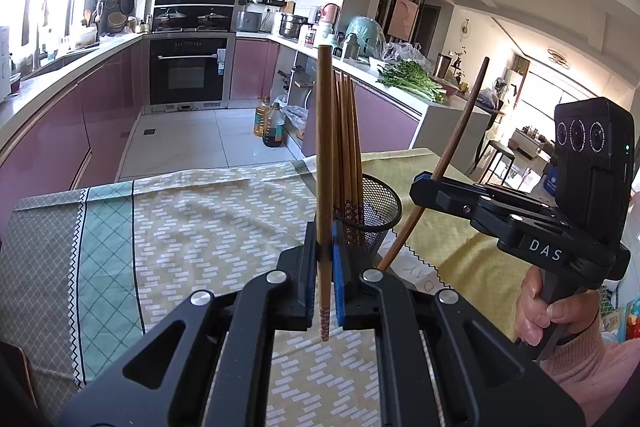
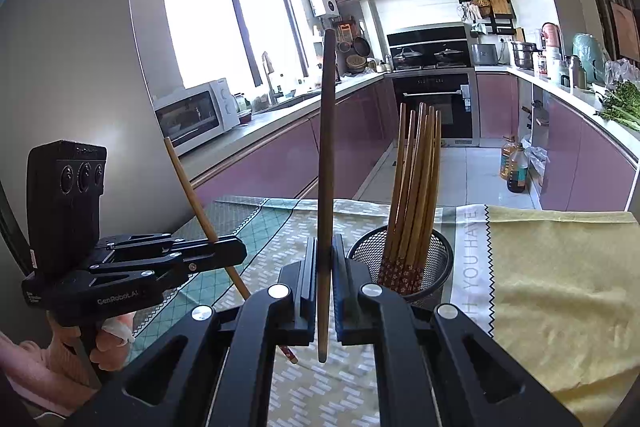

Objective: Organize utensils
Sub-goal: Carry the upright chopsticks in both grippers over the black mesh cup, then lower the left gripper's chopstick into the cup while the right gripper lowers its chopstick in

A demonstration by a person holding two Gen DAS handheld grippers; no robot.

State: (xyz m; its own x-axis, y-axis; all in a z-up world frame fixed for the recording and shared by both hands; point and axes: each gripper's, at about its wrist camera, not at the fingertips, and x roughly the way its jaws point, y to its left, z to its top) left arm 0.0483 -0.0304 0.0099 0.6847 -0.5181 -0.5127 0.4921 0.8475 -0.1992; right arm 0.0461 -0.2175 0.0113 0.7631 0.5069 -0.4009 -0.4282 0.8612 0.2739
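Observation:
A black mesh cup (image 1: 378,205) (image 2: 434,259) stands on the cloth-covered table and holds several wooden chopsticks (image 1: 347,147) (image 2: 416,187) upright. My left gripper (image 1: 325,251) is shut on a single wooden chopstick (image 1: 325,155), held upright just left of the cup, patterned end down. My right gripper (image 2: 325,251) is shut on a darker chopstick (image 2: 326,187), also upright, left of the cup. Each gripper shows in the other's view: the right (image 1: 424,187) with its slanted stick (image 1: 456,147), the left (image 2: 236,247) with its stick (image 2: 200,211).
The table carries a patterned green and yellow cloth (image 1: 200,227) and a yellow cloth (image 2: 560,287). Beyond its far edge are the kitchen floor, oil bottles (image 1: 270,125), purple cabinets and an oven (image 1: 188,71). A grey fridge (image 2: 80,67) stands close on the left.

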